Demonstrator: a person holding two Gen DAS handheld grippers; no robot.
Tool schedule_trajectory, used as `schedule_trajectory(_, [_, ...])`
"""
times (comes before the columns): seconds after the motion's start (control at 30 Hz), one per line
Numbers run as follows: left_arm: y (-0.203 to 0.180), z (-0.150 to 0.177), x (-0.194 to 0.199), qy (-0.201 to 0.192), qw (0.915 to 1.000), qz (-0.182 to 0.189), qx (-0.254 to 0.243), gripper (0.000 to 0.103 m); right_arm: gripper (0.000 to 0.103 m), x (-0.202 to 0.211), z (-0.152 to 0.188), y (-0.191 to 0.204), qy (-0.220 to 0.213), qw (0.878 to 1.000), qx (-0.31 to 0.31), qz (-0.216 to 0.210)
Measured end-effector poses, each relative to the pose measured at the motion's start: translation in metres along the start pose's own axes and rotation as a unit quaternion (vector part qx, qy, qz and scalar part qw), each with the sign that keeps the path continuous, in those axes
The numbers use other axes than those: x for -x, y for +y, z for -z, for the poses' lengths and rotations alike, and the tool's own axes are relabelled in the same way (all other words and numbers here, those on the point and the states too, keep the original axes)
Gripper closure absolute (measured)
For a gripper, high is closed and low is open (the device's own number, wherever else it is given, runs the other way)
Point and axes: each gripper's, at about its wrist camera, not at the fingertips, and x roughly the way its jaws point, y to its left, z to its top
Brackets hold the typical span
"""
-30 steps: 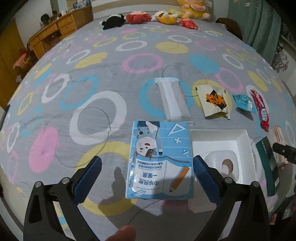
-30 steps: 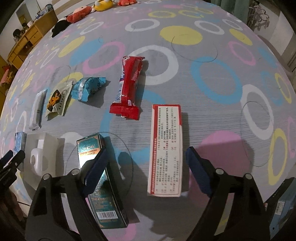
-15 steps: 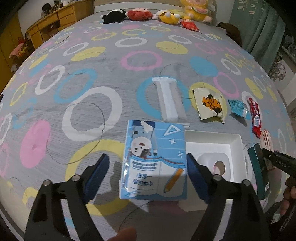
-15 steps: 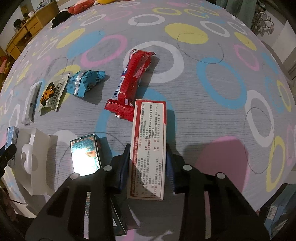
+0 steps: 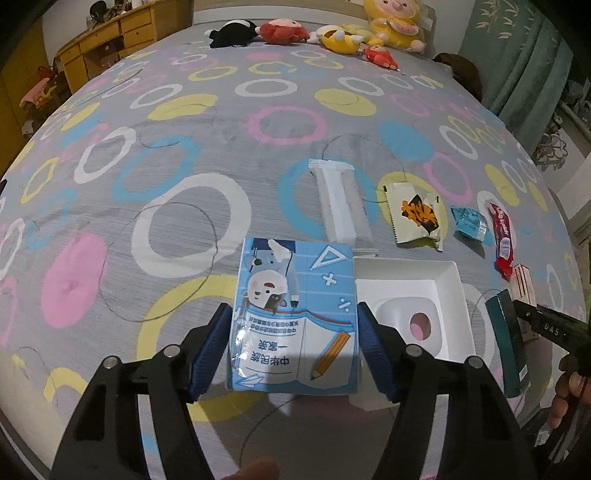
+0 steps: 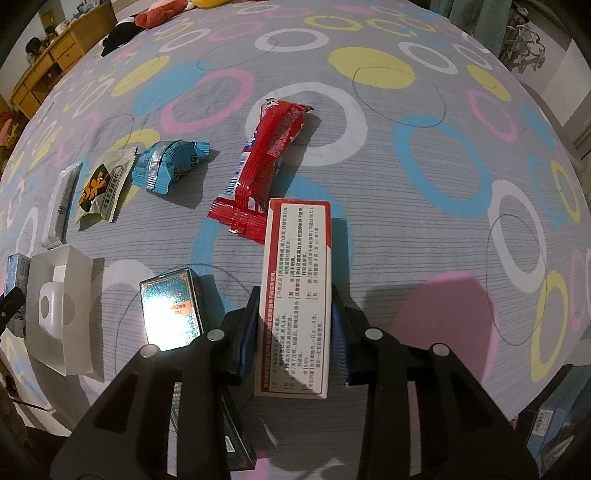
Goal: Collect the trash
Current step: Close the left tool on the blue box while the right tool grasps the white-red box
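Note:
My left gripper (image 5: pixel 293 347) is shut on a flat blue packet with cartoon print (image 5: pixel 295 314), its pads on both long edges. My right gripper (image 6: pixel 293 334) is shut on a white and red carton (image 6: pixel 295 295) and holds it just above the bedspread. Other trash lies on the bed: a red wrapper (image 6: pixel 264 166), a blue wrapper (image 6: pixel 170 166), a tiger-print sachet (image 6: pixel 101 188), a clear sleeve (image 5: pixel 341 203), a white box insert (image 5: pixel 410 310) and a teal box (image 6: pixel 171 314).
The bed has a grey cover with coloured rings (image 5: pixel 184 147). Plush toys (image 5: pixel 332 33) line its far edge. A wooden dresser (image 5: pixel 107 48) stands at the back left and green curtains (image 5: pixel 517 55) at the right.
Both grippers have closed: the left on the blue packet, the right on the white and red carton, which now sits lifted and forward over the red wrapper's end.

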Motion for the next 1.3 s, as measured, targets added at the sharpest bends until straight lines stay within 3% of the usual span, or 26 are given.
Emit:
schedule_trajectory(0.5, [0.003, 0.000, 0.009, -0.018, 0.9998, -0.010, 0.000, 0.040, 0.071, 0.004, 0.003, 0.006, -0.013, 1.000, 0.002, 0.001])
schedule_trajectory(1.3, [-0.008, 0.025, 0.075, -0.084, 0.9962, -0.011, -0.022, 0.040, 0.071, 0.063, 0.038, 0.000, -0.073, 0.997, 0.000, -0.009])
